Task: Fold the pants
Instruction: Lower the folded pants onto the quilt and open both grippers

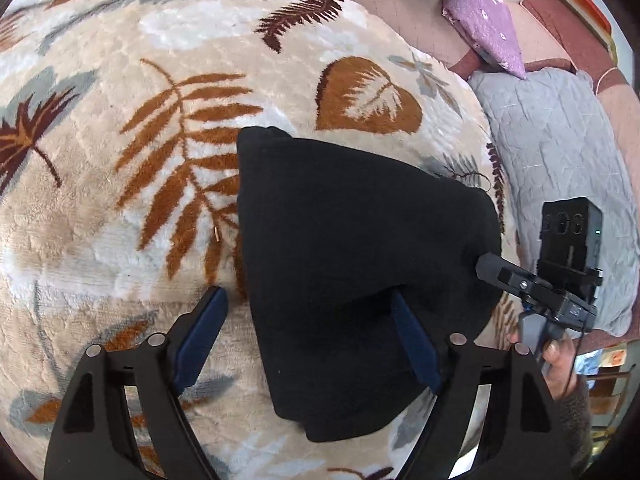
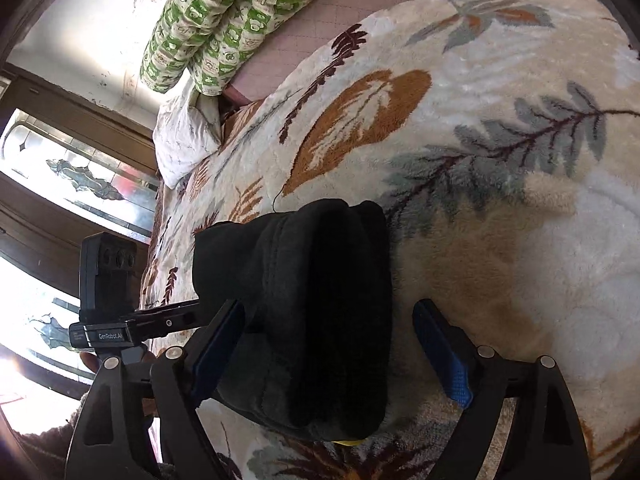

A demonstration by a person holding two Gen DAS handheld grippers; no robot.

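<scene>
Black pants (image 1: pixel 352 264), folded into a thick compact bundle, lie on a cream fleece blanket (image 1: pixel 132 60) patterned with brown and grey leaves. The left gripper (image 1: pixel 308 328) stands with its fingers (image 1: pixel 202 334) spread wide: one blue-padded finger rests on the blanket just beside the bundle, and the other lies over the black cloth, so the near edge of the pants sits between the two with no pad pressing on it. In the right wrist view the right gripper (image 2: pixel 332 340) is likewise spread wide, one finger (image 2: pixel 218 346) against the side of the bundle and the other (image 2: pixel 442 354) apart from it over bare blanket, with the layered end of the folded pants (image 2: pixel 320 312) between them and ungripped. Each gripper shows at the edge of the other's view, held by a person's hand (image 1: pixel 558 360). Beyond the fingers, past the blanket's far edge, a green-and-white patterned quilt (image 2: pixel 224 20) lies rolled, a white pillow (image 2: pixel 180 140) sits beside it, and a purple flowered cushion (image 1: pixel 484 28) and a grey quilted pad (image 1: pixel 556 152) lie off to the side.
</scene>
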